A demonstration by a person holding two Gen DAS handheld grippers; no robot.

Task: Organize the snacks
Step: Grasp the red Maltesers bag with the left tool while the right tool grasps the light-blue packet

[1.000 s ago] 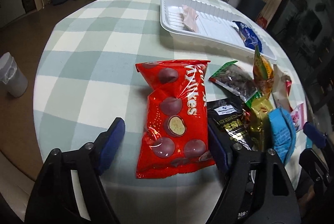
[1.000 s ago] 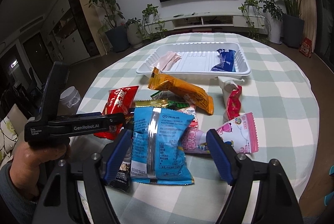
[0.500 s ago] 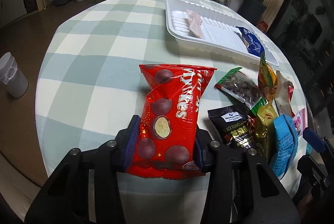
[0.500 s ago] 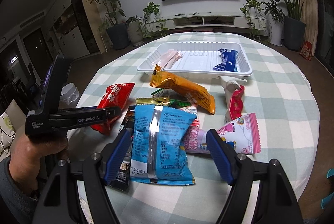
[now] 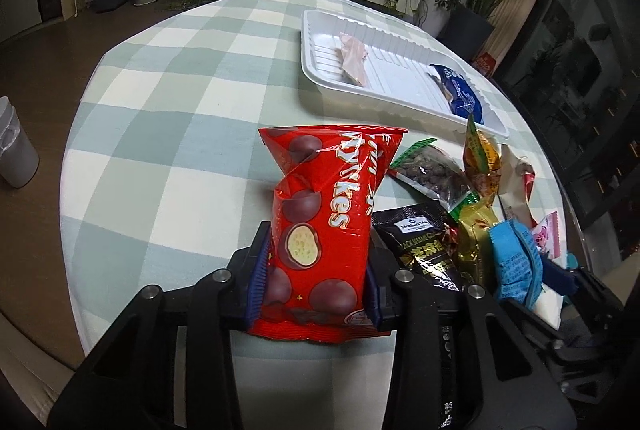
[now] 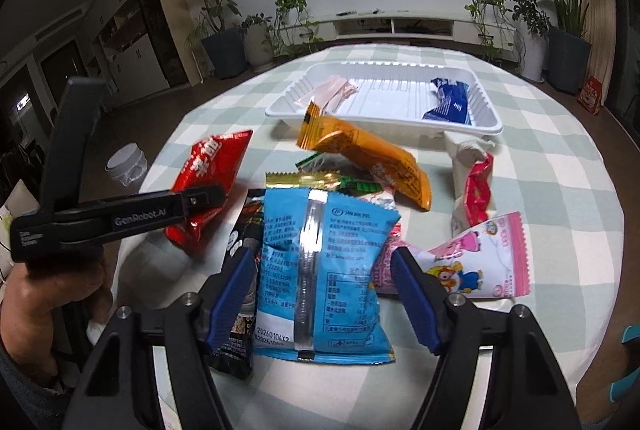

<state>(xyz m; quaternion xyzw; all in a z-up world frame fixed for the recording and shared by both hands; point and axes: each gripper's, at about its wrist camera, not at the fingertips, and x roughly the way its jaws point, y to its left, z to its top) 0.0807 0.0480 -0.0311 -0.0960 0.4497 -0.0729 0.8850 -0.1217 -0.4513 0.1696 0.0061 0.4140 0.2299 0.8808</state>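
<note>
Red foil is what the left gripper has hold of: its jaws have just been closing and now pinch the near end of the red chocolate-ball bag from both sides, creasing it. The bag's long axis runs straight out along the fingers toward the white tray, which sits beyond the bag and off to its right on the checked tablecloth. That is probably where the bag must go. A pale pink packet and a dark blue packet already lie in the tray, with bare ribbed floor between them.

The right gripper straddles the light blue bag, which lies nearer than the tray with its length along the fingers. Its jaws have just been narrowing, but the pads stand just clear of the bag's edges, so it is not yet gripped. Between that bag and the tray lie an orange packet, a red and white sweet and a pink packet, so a low carry could snag them
</note>
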